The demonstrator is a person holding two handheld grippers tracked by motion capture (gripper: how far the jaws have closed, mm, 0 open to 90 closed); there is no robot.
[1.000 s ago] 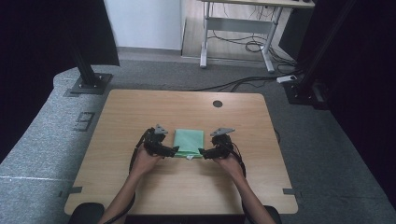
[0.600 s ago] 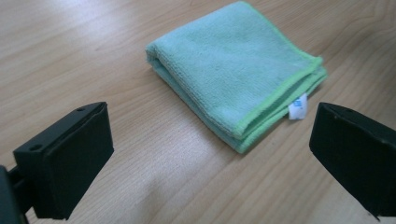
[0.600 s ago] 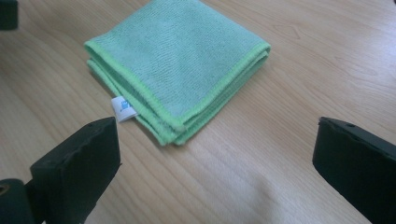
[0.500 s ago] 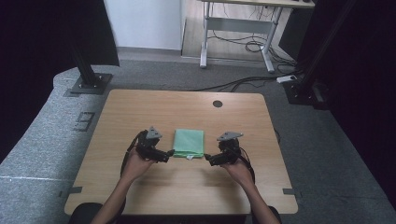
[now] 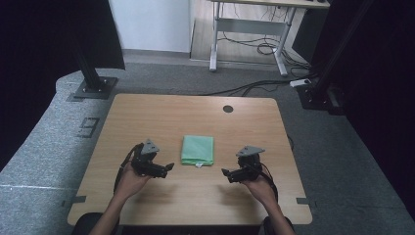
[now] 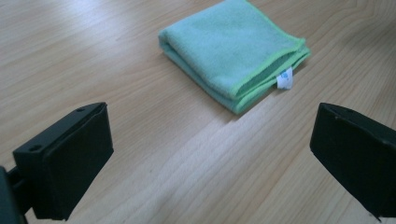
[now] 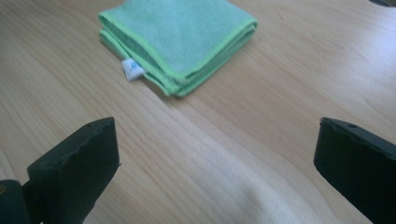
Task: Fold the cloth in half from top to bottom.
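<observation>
A green cloth (image 5: 197, 150), folded into a neat square with a small white tag at its near edge, lies flat on the wooden table (image 5: 161, 112). My left gripper (image 5: 169, 169) hovers to the cloth's near left, a short gap away from it. In the left gripper view the cloth (image 6: 233, 51) lies ahead of the left gripper (image 6: 210, 154), whose jaws are open and hold nothing. My right gripper (image 5: 225, 173) is off the cloth's near right. Its jaws have just been opening; in the right gripper view the right gripper (image 7: 215, 158) stands wide with nothing between, the cloth (image 7: 180, 37) beyond.
A round cable hole (image 5: 228, 108) sits near the table's far edge. Black stand bases rest on the grey floor at far left (image 5: 93, 88) and far right (image 5: 318, 95). Another desk frame (image 5: 249, 34) with cables stands behind.
Both grippers have drawn back from the cloth's two sides, outward and toward the near edge. The cloth stays folded in place.
</observation>
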